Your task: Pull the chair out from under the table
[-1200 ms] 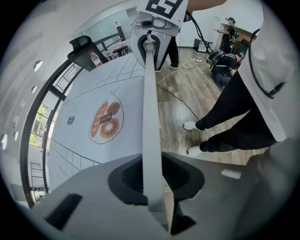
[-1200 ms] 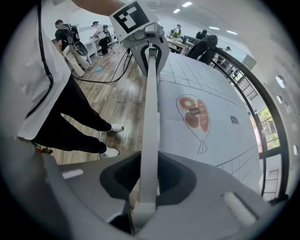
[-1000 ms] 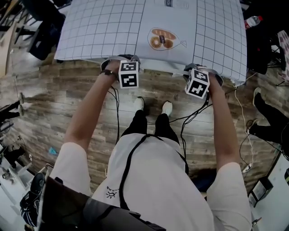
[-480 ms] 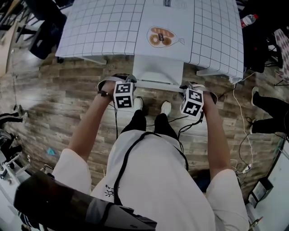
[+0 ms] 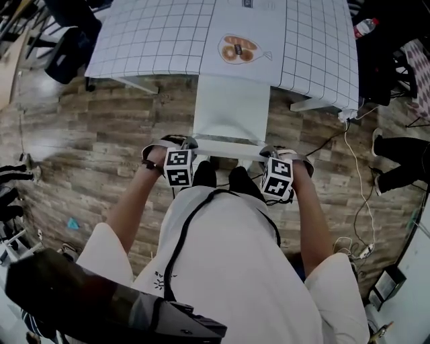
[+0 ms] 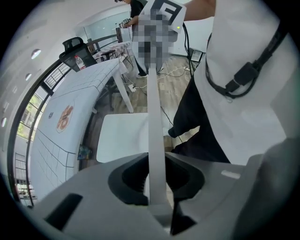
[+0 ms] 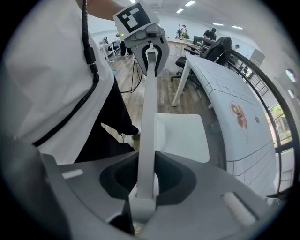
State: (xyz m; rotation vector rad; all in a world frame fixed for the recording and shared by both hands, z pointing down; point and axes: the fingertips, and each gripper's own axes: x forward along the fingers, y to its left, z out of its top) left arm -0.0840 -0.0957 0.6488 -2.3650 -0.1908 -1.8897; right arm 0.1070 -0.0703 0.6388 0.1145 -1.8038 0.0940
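White chair (image 5: 228,107) back rail gripped by left claw (image 5: 181,142) and right claw (image 5: 281,153), both clenched. Seat mostly out past worktop (image 5: 154,40) near edge.

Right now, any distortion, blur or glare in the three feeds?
Head view: sharp, evenly lit, floor lines bowed toward the edges. Left gripper view: heavy fisheye, dark round rim, chair backrest crisp. Right gripper view: same fisheye, bright ceiling lights, no glare on the backrest.

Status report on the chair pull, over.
Left gripper and right gripper, jaws shut on the backrest. Chair seat mostly out from under the table. Person's legs close behind it.
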